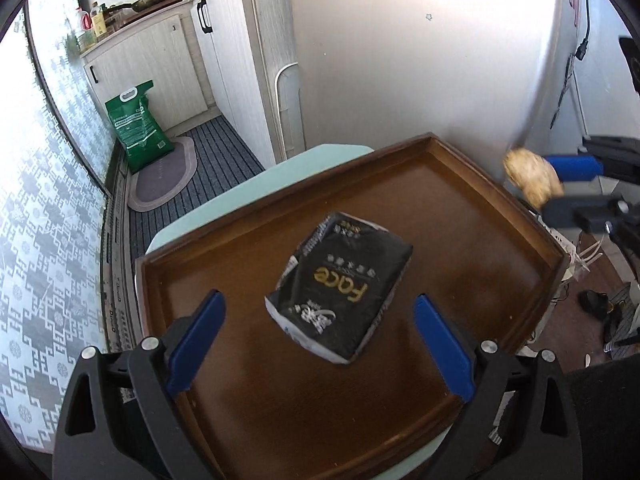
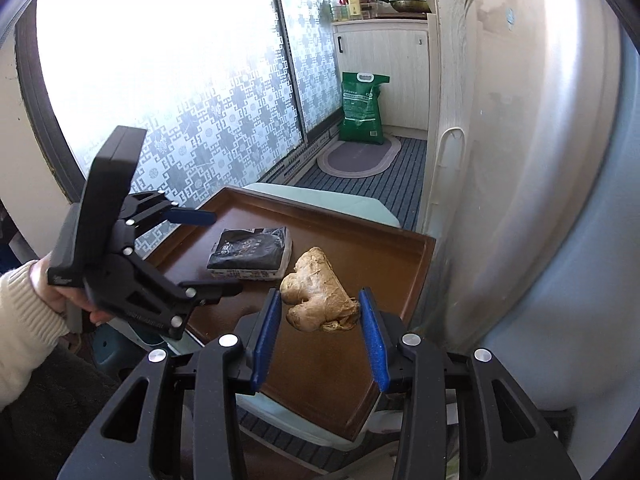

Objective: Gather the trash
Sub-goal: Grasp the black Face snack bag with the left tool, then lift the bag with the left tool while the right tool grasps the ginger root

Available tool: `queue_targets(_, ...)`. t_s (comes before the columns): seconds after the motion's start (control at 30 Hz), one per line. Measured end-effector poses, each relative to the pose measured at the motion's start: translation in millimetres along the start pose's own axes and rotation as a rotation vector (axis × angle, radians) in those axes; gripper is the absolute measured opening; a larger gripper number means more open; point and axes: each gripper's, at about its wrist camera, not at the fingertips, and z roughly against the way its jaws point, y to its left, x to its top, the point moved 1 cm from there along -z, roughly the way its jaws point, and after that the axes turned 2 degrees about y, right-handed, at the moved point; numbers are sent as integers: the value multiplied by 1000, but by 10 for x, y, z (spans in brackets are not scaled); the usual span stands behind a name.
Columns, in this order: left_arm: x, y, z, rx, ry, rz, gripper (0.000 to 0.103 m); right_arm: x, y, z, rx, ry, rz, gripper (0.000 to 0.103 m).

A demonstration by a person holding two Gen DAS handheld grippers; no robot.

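Observation:
A black tissue pack [image 1: 342, 284] printed "Face" lies in the middle of a brown wooden tray [image 1: 460, 216]. My left gripper [image 1: 320, 312] is open just above it, with a blue pad on either side, not touching. My right gripper [image 2: 320, 304] is shut on a piece of ginger root [image 2: 316, 292] and holds it above the tray's near right part [image 2: 392, 256]. In the left wrist view the ginger [image 1: 532, 176] and the right gripper [image 1: 556, 186] show past the tray's far right corner. The tissue pack [image 2: 250, 254] and left gripper [image 2: 216, 252] also show in the right wrist view.
The tray rests on a pale green stool [image 1: 280, 176]. A green rice bag [image 1: 138, 128] and an oval mat [image 1: 164, 176] are on the striped floor by white cabinets [image 1: 160, 64]. A patterned window [image 2: 200, 120] runs along the left. A white wall [image 1: 420, 60] stands right behind the tray.

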Motion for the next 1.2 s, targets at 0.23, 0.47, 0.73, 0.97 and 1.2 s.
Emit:
queue_targets(0.23,114,97,-198,-64,47,-67,97,-54,-59,46,12,2,-3,40)
queue_targets(0.47,152,36,-287,-145,117,-124,97,-72,-112,88,15,-3,-15,40)
queue_targets(0.73,128,-28,-232,-169,98,-99,61,-57,-71,91,24,-5,-6,38)
queue_targets(0.97,87,-18,-169,-195,82,-66,45,2,-18,3,16,15,-2,24)
queue_targets(1.2,6,49,-92,-204,48,-6,35,54,89,-56,55,32,21,37)
